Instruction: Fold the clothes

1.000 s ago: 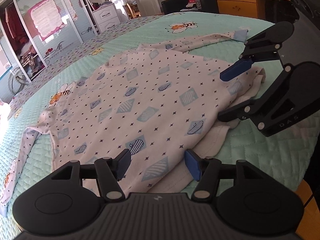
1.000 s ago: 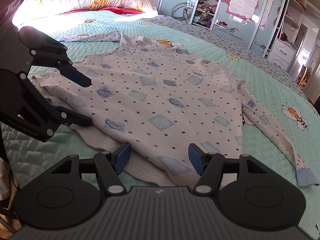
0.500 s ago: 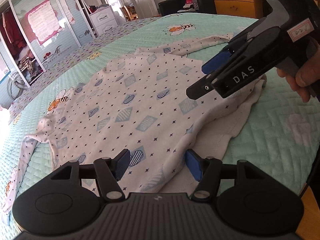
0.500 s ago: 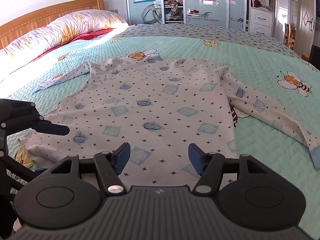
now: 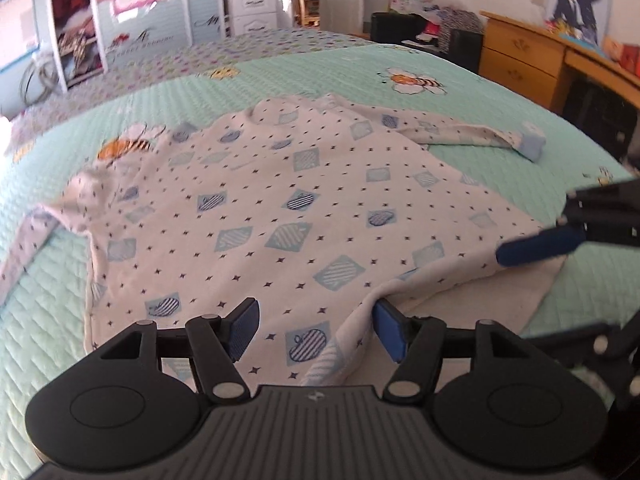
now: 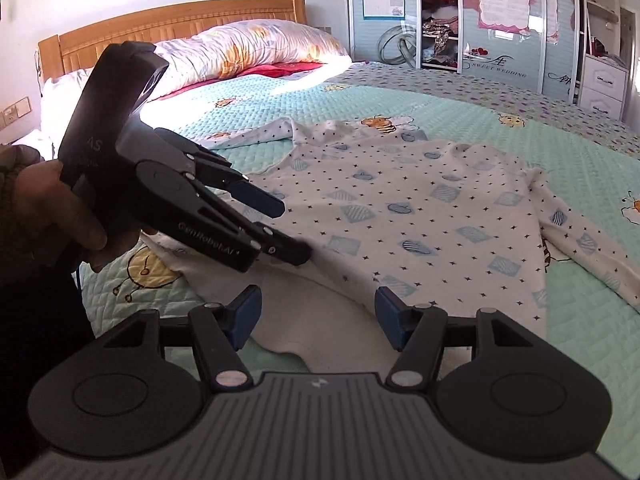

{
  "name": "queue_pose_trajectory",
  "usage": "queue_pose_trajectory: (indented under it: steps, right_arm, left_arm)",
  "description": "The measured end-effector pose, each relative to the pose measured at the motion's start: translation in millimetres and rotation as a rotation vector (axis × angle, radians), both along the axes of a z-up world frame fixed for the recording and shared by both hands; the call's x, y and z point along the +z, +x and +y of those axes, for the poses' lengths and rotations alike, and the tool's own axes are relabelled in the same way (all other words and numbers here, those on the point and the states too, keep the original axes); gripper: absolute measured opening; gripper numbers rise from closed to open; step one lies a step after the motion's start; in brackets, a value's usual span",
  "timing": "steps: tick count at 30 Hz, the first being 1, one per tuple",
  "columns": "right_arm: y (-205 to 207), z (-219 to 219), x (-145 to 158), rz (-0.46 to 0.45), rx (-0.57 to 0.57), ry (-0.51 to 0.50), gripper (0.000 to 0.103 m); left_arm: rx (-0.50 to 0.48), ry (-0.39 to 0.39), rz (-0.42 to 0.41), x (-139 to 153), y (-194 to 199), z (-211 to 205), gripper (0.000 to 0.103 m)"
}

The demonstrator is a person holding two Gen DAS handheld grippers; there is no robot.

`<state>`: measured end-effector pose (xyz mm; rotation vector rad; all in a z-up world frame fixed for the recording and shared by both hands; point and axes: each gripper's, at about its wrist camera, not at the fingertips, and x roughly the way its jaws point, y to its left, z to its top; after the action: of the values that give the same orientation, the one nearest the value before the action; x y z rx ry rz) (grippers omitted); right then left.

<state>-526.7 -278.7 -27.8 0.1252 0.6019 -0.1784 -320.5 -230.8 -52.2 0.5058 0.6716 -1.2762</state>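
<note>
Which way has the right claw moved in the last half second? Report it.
Yes. The right claw drew back across the shirt toward its near hem, now straddling the white underside.

The left tool (image 6: 286, 232) points forward and slightly down, its two blue-padded fingers spread apart with nothing between them. A hand (image 6: 60, 208) wraps its black handle from behind, a dark sleeve above the wrist. The right tool (image 6: 316, 316) sits low, just beside and a little behind the left tool's tips, its fingers also spread wide and gripping nothing. From the left tool's own camera, one blue finger (image 5: 540, 244) of the right tool reaches in from the right side.
</note>
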Motion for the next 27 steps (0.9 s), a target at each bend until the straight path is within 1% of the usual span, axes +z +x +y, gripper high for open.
queue_pose_trajectory:
  steps: [2, 5, 7, 9, 13, 21, 25, 27]
  right_arm:
    - [4, 2, -3, 0.011, 0.002, -0.012, 0.063]
    - [9, 9, -7, 0.051, -0.017, -0.152, 0.063]
    - [8, 14, -11, 0.08, -0.034, -0.264, 0.063]
    - [8, 17, -15, 0.11, -0.032, -0.33, 0.063]
    - [3, 20, -21, 0.173, -0.025, -0.454, 0.059]
    - [-18, 4, -20, 0.217, -0.16, -0.478, 0.06]
    - [-22, 2, -27, 0.27, -0.175, -0.498, 0.06]
    - [-28, 2, -29, 0.284, -0.201, -0.513, 0.061]
  left_arm:
    - [0.008, 0.003, 0.046, -2, 6, 0, 0.065]
    - [0.018, 0.005, 0.111, -5, 13, 0, 0.065]
    - [0.025, 0.002, 0.146, -6, 16, 0, 0.066]
    - [0.025, -0.005, 0.185, -6, 19, 1, 0.066]
    - [0.025, -0.015, 0.25, -6, 24, 1, 0.066]
    - [0.039, -0.014, 0.281, -10, 27, 1, 0.067]
    - [0.065, -0.027, 0.325, -12, 34, 1, 0.067]
    - [0.08, -0.033, 0.351, -14, 38, 1, 0.067]
